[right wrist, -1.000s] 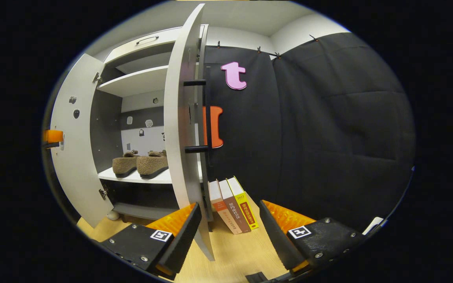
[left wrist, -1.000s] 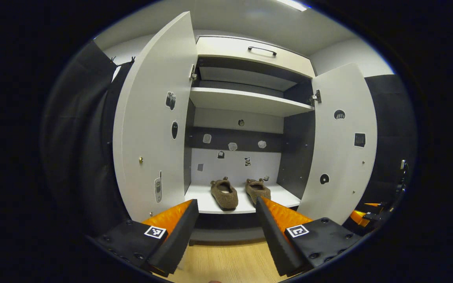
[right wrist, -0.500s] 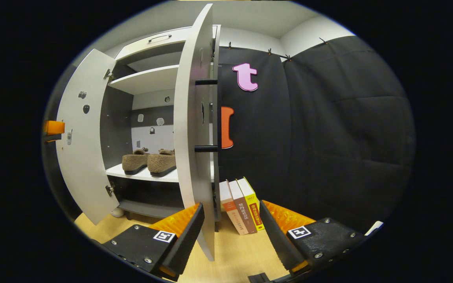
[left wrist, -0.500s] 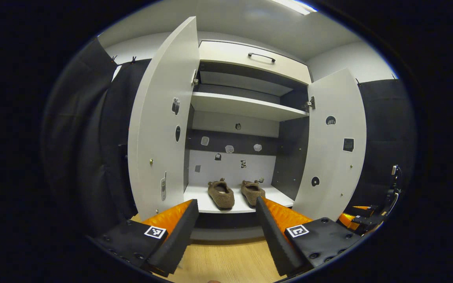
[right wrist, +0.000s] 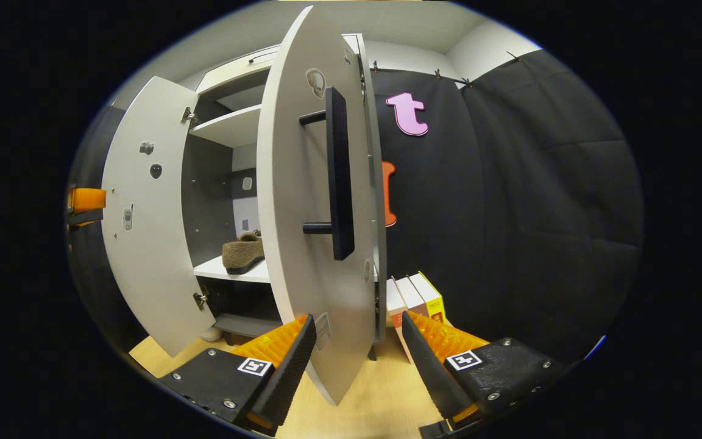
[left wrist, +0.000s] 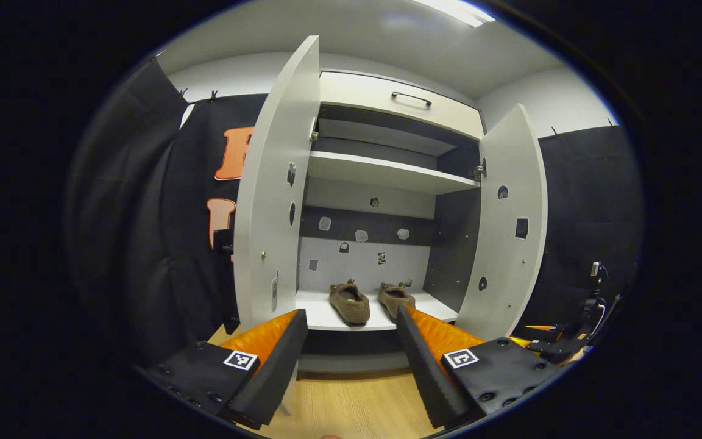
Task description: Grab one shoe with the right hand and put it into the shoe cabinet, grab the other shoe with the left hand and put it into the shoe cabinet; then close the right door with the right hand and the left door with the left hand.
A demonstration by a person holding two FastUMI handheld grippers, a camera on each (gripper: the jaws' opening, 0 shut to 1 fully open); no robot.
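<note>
Two brown fuzzy shoes [left wrist: 350, 303] [left wrist: 397, 299] lie side by side on the lower shelf [left wrist: 320, 314] of the white shoe cabinet. Its left door [left wrist: 272, 201] and right door [left wrist: 509, 231] stand open. My left gripper [left wrist: 351, 360] is open, back from the cabinet and facing the shelf. My right gripper [right wrist: 357, 360] is open, close to the outer face of the right door [right wrist: 314, 213] with its black handle [right wrist: 339, 177]. That door's lower edge falls between the fingers in the view. One shoe [right wrist: 242, 253] shows past the door; whether a finger touches the door is unclear.
Several books [right wrist: 415, 296] lean against the wall right of the cabinet on the wooden floor [left wrist: 351, 408]. A drawer with a handle [left wrist: 411, 97] tops the cabinet, above an upper shelf [left wrist: 387, 174]. The other gripper [right wrist: 86, 201] shows beyond the left door [right wrist: 150, 213].
The right door has swung partway toward the cabinet, now showing its outer face and handle to my right gripper. My left gripper has backed away; the shoes look smaller.
</note>
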